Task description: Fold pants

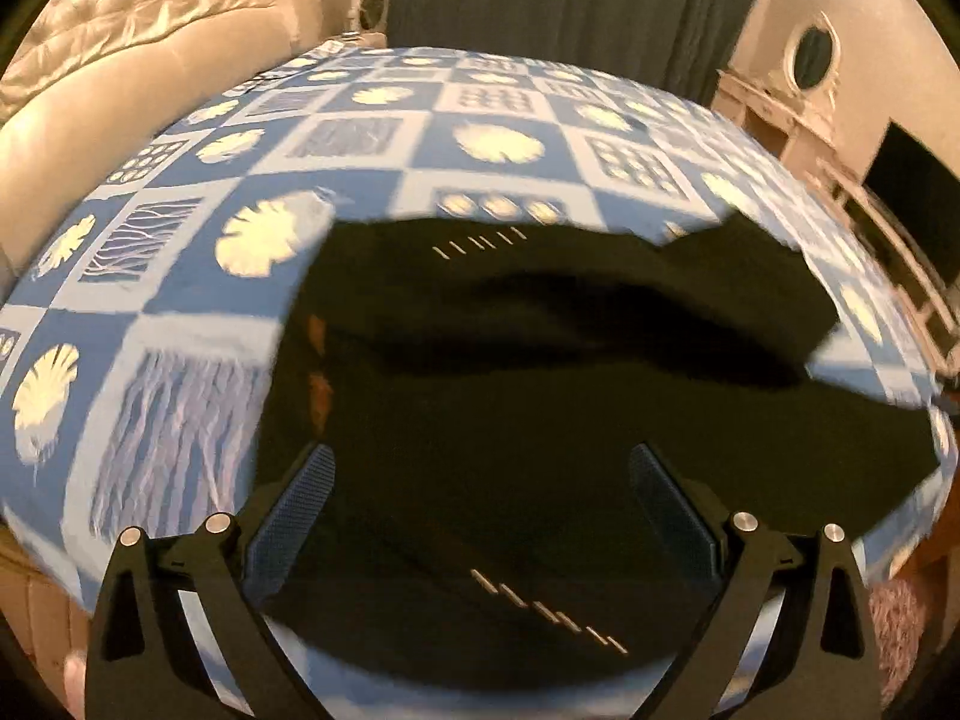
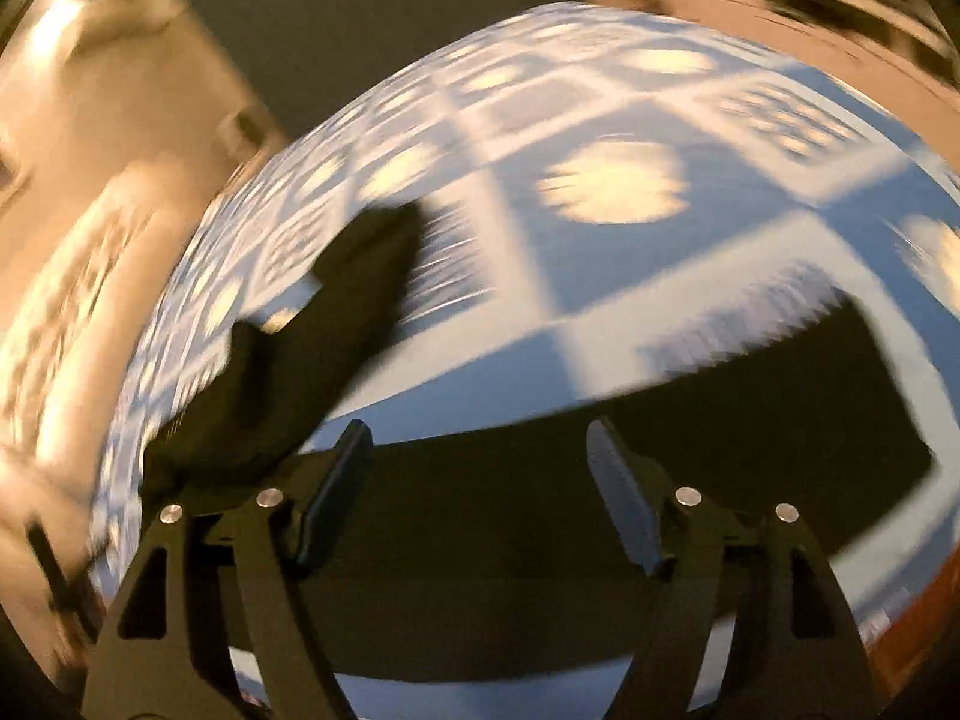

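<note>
Overhead, the left claw (image 1: 480,474) pointed steeply down with its jaws spread wide, nothing between its blue ribbed pads (image 1: 300,510). Directly beneath and ahead of it lay the black pants (image 1: 540,360), soft, matte and rumpled, on a blue-and-white patterned cloth (image 1: 180,300) covering the table. The right claw (image 2: 474,468), likewise tilted downward, stood open and empty above a flat black leg of the pants (image 2: 750,420); another fold lay to its left.

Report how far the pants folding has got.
Done: the black pants lie doubled over on the blue patterned cloth. In hand: nothing; the left tool and right tool are open above them. Left: at least one more fold, probably.
</note>
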`<state>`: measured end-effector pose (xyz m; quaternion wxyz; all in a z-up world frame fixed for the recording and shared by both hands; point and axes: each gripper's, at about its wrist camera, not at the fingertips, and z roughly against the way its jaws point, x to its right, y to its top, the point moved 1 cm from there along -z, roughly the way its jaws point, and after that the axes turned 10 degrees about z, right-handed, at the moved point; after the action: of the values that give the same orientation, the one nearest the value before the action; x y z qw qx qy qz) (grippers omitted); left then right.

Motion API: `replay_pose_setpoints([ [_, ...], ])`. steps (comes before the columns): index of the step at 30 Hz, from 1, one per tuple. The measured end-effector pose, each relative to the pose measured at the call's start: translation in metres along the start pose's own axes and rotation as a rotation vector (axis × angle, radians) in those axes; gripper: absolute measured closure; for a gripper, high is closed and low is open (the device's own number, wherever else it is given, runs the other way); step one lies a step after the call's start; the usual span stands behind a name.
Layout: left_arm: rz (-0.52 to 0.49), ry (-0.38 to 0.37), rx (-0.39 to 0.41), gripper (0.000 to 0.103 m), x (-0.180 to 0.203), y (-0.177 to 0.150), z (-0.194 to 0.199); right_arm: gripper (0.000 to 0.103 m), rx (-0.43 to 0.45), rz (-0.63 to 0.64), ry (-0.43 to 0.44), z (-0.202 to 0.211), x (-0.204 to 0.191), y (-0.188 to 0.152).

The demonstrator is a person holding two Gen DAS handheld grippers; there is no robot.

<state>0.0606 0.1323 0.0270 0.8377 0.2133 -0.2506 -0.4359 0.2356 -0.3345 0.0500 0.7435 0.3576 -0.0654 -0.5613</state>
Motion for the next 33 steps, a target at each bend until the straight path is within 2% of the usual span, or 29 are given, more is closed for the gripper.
replay_pose_setpoints([
  [2, 0.044, -0.020, -0.009, 0.005, -0.029, 0.030, -0.015, 0.029, -0.020, 0.073, 0.042, -0.016, -0.036, 0.008],
  [6, 0.100, 0.025, 0.022, 0.005, -0.077, 0.079, -0.049, 0.029, -0.039, 0.184, 0.112, -0.041, -0.097, 0.015],
  [7, 0.124, 0.015, 0.007, 0.005, -0.091, 0.094, -0.066, 0.029, -0.041, 0.206, 0.118, -0.046, -0.107, 0.016],
  [11, 0.174, -0.054, -0.097, 0.005, -0.117, 0.122, -0.114, 0.028, -0.052, 0.276, 0.125, -0.064, -0.140, 0.016],
  [14, 0.222, -0.081, -0.132, 0.005, -0.133, 0.136, -0.145, 0.028, -0.073, 0.302, 0.140, -0.075, -0.155, 0.009],
  [17, 0.299, -0.210, -0.186, 0.005, -0.144, 0.142, -0.167, 0.028, -0.088, 0.317, 0.143, -0.085, -0.161, 0.009],
  [19, 0.299, -0.300, -0.182, 0.005, -0.144, 0.144, -0.167, 0.028, -0.103, 0.318, 0.147, -0.093, -0.163, 0.012],
  [21, 0.295, -0.450, -0.223, 0.005, -0.137, 0.144, -0.169, 0.028, -0.115, 0.311, 0.159, -0.100, -0.165, 0.013],
  [22, 0.288, -0.493, -0.248, 0.005, -0.132, 0.143, -0.170, 0.028, -0.125, 0.304, 0.167, -0.104, -0.166, 0.014],
  [25, 0.228, -0.497, -0.276, 0.005, -0.114, 0.140, -0.173, 0.028, -0.140, 0.281, 0.187, -0.113, -0.168, 0.016],
  [29, 0.281, -0.564, -0.263, 0.006, -0.112, 0.143, -0.174, 0.028, -0.157, 0.270, 0.235, -0.122, -0.175, 0.021],
  [30, 0.287, -0.555, -0.261, 0.008, -0.110, 0.142, -0.175, 0.028, -0.163, 0.272, 0.245, -0.124, -0.177, 0.022],
  [31, 0.278, -0.541, -0.266, 0.028, -0.110, 0.141, -0.177, 0.028, -0.173, 0.277, 0.261, -0.128, -0.178, 0.025],
  [32, 0.260, -0.520, -0.278, 0.045, -0.109, 0.140, -0.180, 0.028, -0.179, 0.281, 0.269, -0.130, -0.179, 0.029],
  [33, 0.246, -0.482, -0.298, 0.071, -0.108, 0.139, -0.185, 0.028, -0.186, 0.286, 0.281, -0.135, -0.179, 0.036],
])
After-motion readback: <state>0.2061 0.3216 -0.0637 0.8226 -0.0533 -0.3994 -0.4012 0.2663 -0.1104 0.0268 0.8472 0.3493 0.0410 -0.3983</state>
